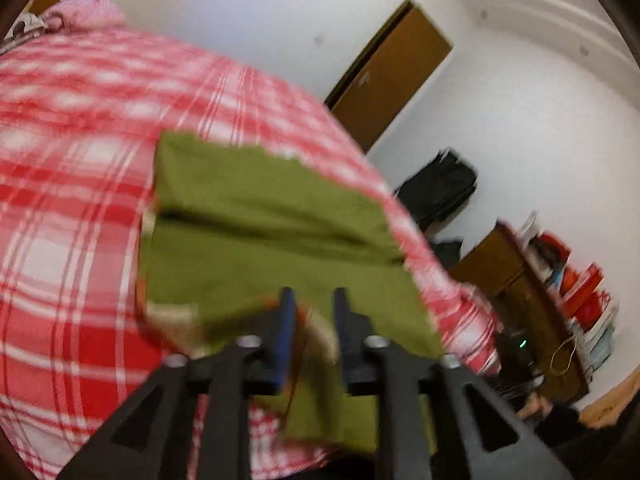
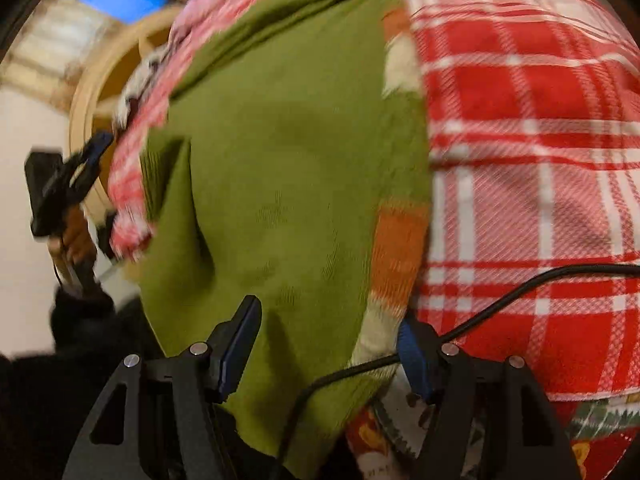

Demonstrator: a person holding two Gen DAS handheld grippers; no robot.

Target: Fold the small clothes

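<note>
green garment (image 2: 280, 184) half folded, near blanket (image 1: 72, 200) edge | left gripper (image 1: 314, 304) narrow, nothing pinched | right gripper (image 2: 328, 328) wide, empty | risk: cable (image 2: 500, 300) may drag the fold open

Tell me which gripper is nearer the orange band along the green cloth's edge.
Right. The right gripper straddles the green cloth, one finger beside the orange band. The left gripper hangs off the bed's far side, away from it.
</note>
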